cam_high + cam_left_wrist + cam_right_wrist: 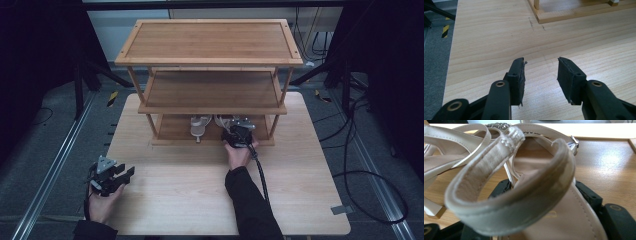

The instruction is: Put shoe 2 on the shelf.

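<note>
On the bottom shelf of the wooden rack (165,127), my right gripper (239,134) has its jaws to either side of a pale strappy sandal (564,215). From the right gripper view I see one black pad pressed against each edge of the sole, so I read it as clamped on the sandal at the heel end. The ankle strap (506,197) loops up across the lens and hides most of the jaws. A small metal buckle (574,143) sits at the strap's far side. Second sandal (200,126) lies just beside the first, to its left, on the same shelf; its straps cross the upper left of the right gripper view.

My left gripper (112,176) hovers low over the table (190,190) near the front left corner, well apart from the rack. Its jaws stand wide open with nothing between them; bare wood shows through the gap in the left gripper view. The rack's front corner post (536,4) and base rail (574,13) sit ahead of it, to the upper right.

The middle shelf (212,90) hangs directly over the sandals, and the right front post (274,125) stands close to my right hand (239,154). Cable (261,175) trails back along the sleeve.
</note>
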